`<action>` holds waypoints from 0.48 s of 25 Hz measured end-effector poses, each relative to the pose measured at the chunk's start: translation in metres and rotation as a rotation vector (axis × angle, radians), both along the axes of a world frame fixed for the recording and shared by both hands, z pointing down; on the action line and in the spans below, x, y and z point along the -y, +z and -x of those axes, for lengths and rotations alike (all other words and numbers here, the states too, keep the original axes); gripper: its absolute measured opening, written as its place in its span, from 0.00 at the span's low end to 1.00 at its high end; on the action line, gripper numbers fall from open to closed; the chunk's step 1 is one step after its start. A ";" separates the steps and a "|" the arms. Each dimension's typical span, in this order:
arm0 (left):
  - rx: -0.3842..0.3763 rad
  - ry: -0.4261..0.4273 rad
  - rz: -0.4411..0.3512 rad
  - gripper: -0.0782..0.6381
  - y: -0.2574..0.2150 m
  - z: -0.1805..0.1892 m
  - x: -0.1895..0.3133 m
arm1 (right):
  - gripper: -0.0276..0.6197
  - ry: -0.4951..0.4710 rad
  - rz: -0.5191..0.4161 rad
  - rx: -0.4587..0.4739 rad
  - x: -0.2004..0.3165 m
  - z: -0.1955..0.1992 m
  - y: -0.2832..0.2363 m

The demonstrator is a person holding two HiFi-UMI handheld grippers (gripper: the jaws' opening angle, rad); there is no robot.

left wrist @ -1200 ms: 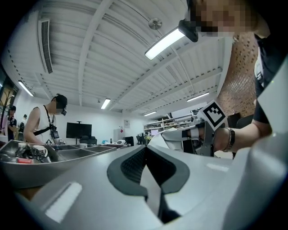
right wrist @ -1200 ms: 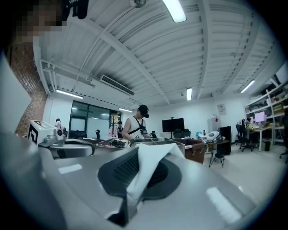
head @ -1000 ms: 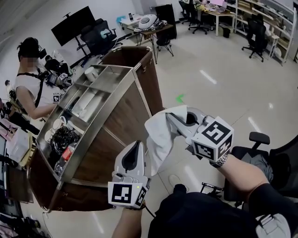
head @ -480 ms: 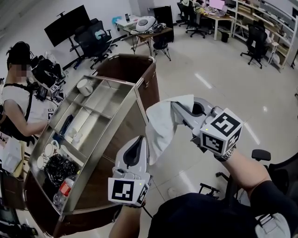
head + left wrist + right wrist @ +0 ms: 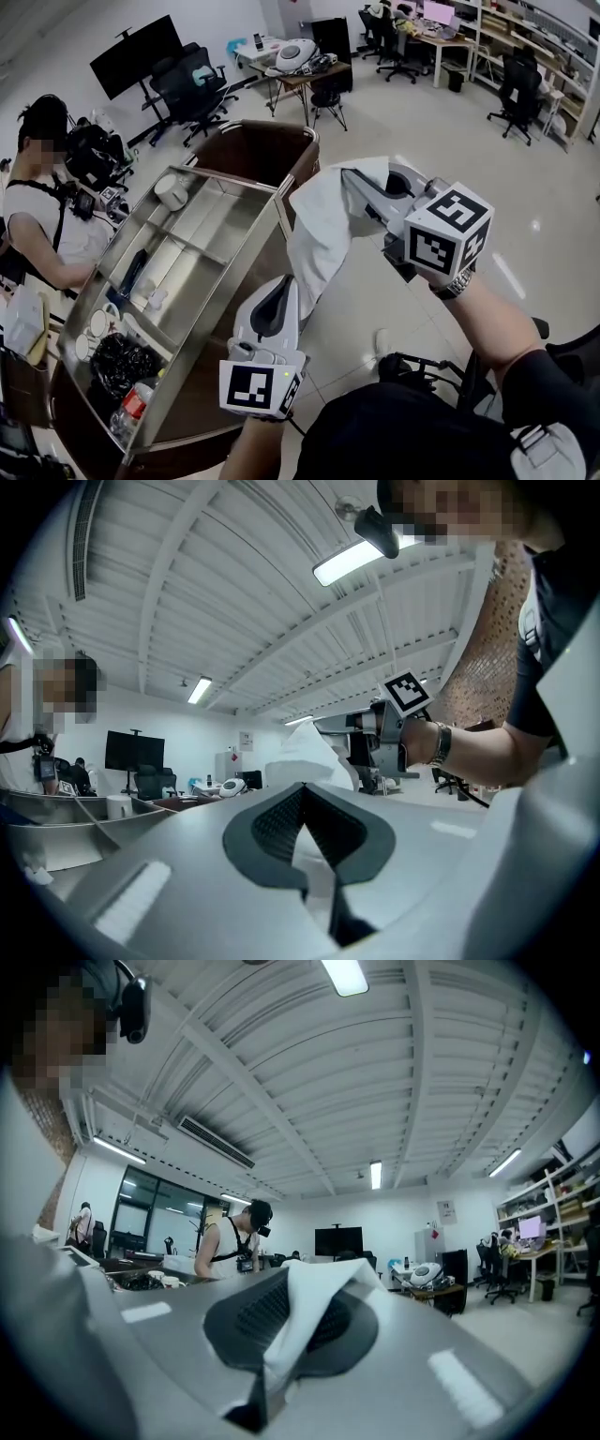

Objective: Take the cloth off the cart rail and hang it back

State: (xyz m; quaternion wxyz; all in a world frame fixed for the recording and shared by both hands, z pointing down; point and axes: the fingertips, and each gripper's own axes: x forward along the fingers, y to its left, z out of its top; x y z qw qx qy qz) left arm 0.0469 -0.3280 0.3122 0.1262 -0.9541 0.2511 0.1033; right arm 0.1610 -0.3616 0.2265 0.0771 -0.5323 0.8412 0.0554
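Seen from above: a person who wore black and had two pale grey grippers.

The left gripper [image 5: 283, 283] and right gripper [image 5: 346, 174] had smooth, rounded, light grey shells. Black ribbed pads [image 5: 272, 822] lined their jaws. Each carried a white cube printed with black square markers, the left cube [image 5: 258, 386] smaller in view than the right cube [image 5: 450, 234]. A metal watch [image 5: 457, 281] ringed the right wrist. The top [image 5: 394, 436] was black, with a short sleeve [image 5: 548, 384] and a grey patch [image 5: 544, 455] near the right shoulder.
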 end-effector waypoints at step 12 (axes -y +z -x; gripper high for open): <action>-0.021 -0.078 -0.039 0.11 -0.008 -0.032 0.100 | 0.05 -0.092 -0.063 0.057 0.114 -0.043 -0.030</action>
